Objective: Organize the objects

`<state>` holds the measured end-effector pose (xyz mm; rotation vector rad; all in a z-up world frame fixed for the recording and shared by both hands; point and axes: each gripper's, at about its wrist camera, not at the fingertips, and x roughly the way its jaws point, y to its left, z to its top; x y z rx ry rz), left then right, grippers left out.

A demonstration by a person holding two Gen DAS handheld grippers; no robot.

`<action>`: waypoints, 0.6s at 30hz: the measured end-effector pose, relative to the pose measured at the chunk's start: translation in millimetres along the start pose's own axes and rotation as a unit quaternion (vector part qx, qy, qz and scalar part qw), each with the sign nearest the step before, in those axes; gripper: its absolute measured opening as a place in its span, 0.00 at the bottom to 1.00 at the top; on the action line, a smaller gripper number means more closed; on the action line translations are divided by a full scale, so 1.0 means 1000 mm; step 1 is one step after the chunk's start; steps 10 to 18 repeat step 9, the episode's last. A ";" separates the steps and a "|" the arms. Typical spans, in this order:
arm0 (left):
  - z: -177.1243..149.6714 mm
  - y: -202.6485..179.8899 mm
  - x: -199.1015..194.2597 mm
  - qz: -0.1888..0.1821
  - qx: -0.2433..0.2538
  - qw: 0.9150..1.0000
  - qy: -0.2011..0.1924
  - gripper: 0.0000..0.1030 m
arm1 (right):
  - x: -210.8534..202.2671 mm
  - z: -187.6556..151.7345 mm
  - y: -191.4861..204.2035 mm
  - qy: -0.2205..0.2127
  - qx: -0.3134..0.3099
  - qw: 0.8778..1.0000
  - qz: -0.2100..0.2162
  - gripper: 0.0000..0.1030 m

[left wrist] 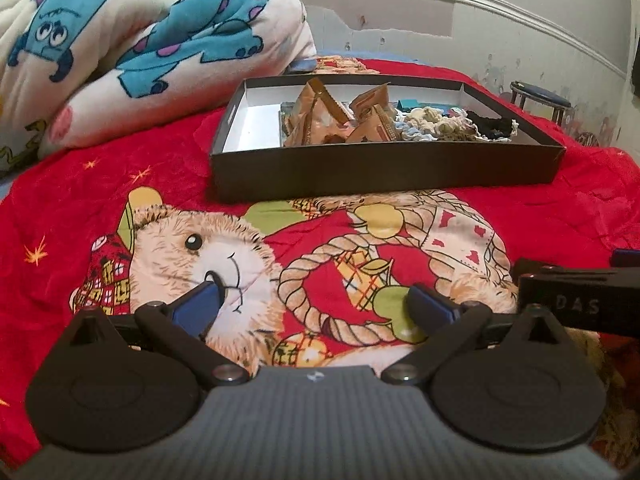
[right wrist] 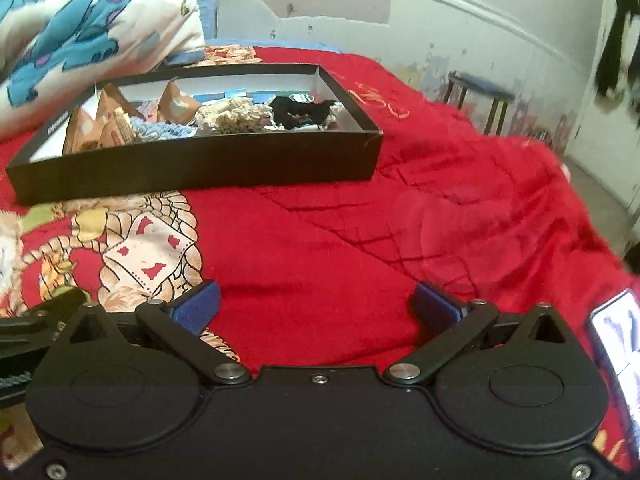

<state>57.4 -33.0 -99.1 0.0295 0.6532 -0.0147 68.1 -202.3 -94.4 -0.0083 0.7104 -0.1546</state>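
A shallow black box (left wrist: pixel 384 170) (right wrist: pixel 200 166) with a white inside lies on the red bed cover. In it are tan snack packets (left wrist: pixel 320 120) (right wrist: pixel 108 120) at the left, cream and light blue scrunchies (left wrist: pixel 432 122) (right wrist: pixel 232 118) in the middle, and a black scrunchie (left wrist: pixel 494 126) (right wrist: pixel 300 110) at the right. My left gripper (left wrist: pixel 314 294) hovers open over the bear print, well short of the box, with nothing between its blue pads. My right gripper (right wrist: pixel 316 296) is open too, over bare red cover, right of the box's near corner. Its body (left wrist: pixel 572 296) shows at the left view's right edge.
A folded cartoon-monster blanket (left wrist: pixel 132 44) (right wrist: pixel 80 28) is piled at the back left, beside the box. A stool (left wrist: pixel 540 100) (right wrist: pixel 478 94) stands past the bed's far edge by the wall. A phone with a lit screen (right wrist: pixel 614 340) lies at the right wrist view's right edge.
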 end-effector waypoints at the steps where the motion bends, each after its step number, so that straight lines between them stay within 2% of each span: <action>1: 0.000 -0.001 0.000 0.001 0.001 1.000 -0.001 1.00 | 0.000 0.000 -0.002 -0.001 0.005 1.000 0.004 1.00; 5: 0.000 0.004 0.000 -0.008 -0.012 1.000 0.001 1.00 | 0.000 -0.001 0.002 -0.003 -0.004 1.000 -0.004 1.00; 18: -0.001 0.000 -0.001 -0.001 -0.005 1.000 0.000 1.00 | -0.001 -0.003 0.002 -0.009 -0.001 1.000 -0.002 1.00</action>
